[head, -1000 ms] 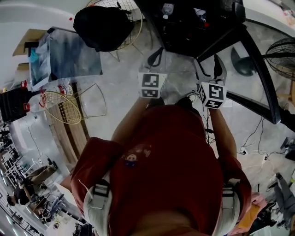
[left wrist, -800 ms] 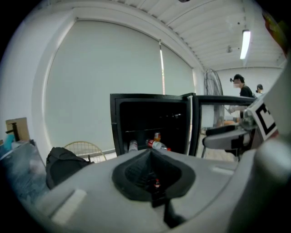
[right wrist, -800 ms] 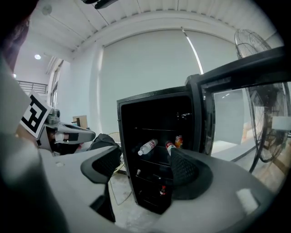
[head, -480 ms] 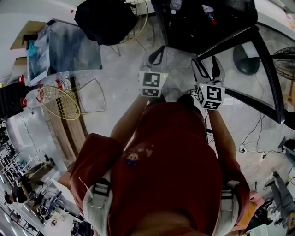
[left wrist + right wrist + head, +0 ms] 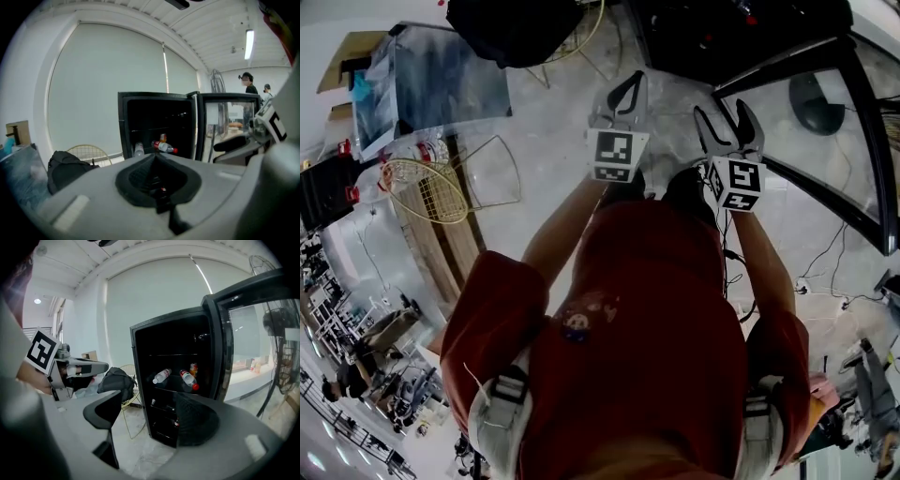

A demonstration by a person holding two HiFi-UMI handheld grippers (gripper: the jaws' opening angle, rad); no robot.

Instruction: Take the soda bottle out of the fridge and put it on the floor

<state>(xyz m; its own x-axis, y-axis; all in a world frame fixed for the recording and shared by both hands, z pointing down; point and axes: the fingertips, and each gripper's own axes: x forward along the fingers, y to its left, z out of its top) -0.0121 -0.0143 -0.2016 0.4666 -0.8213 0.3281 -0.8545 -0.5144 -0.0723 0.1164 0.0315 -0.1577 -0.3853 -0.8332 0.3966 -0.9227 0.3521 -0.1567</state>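
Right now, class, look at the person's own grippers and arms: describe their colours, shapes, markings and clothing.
Both the left gripper and right gripper have pale grey bodies with curved black fingers. Each carries a white cube printed with black square markers. The person wears a red short-sleeved shirt and pale shoulder straps.

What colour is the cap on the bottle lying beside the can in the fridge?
Red. The bottle cap shows best in the right gripper view.

Seen from overhead, the fridge (image 5: 694,47) runs off the top edge, so its shelves barely show. Looking along the right claw (image 5: 147,413), its own pad blocks the bottom of the fridge, and the red-capped bottle (image 5: 189,378) label's too tiny to read.
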